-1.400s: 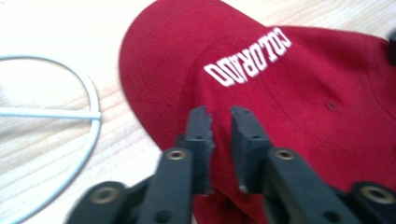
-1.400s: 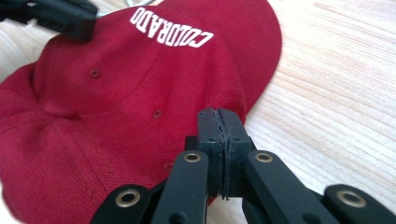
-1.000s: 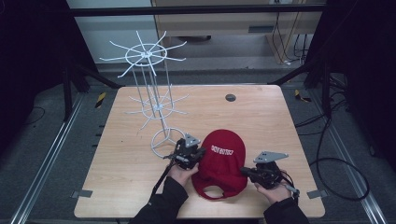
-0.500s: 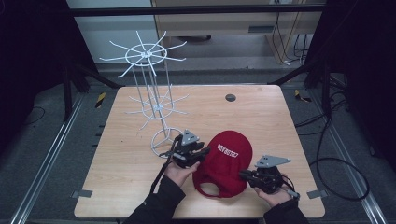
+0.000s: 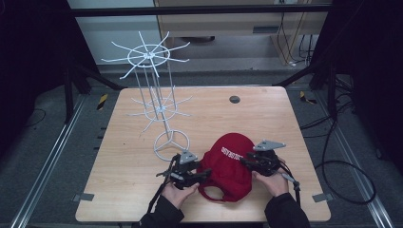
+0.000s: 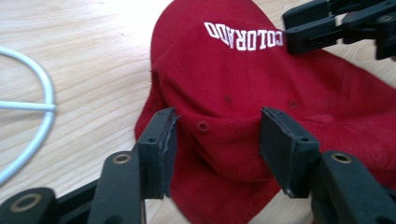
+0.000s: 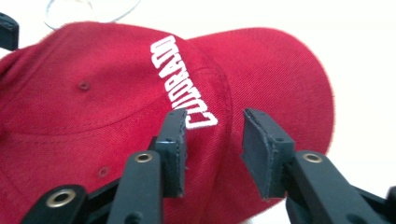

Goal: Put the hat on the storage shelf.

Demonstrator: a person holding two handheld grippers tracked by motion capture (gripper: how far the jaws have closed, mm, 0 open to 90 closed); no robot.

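A red cap (image 6: 261, 93) carries the only readable text: the word "COLORADO" in white block capitals stitched across its front panel. In the left gripper view the word (image 6: 243, 37) appears upside down, near the top of the frame. In the right gripper view the word (image 7: 184, 84) runs diagonally down the cap (image 7: 93, 93), its last letters close to the jaws. In the high view the lettering (image 5: 231, 153) on the cap (image 5: 228, 166) shows as small white marks, too small to read.
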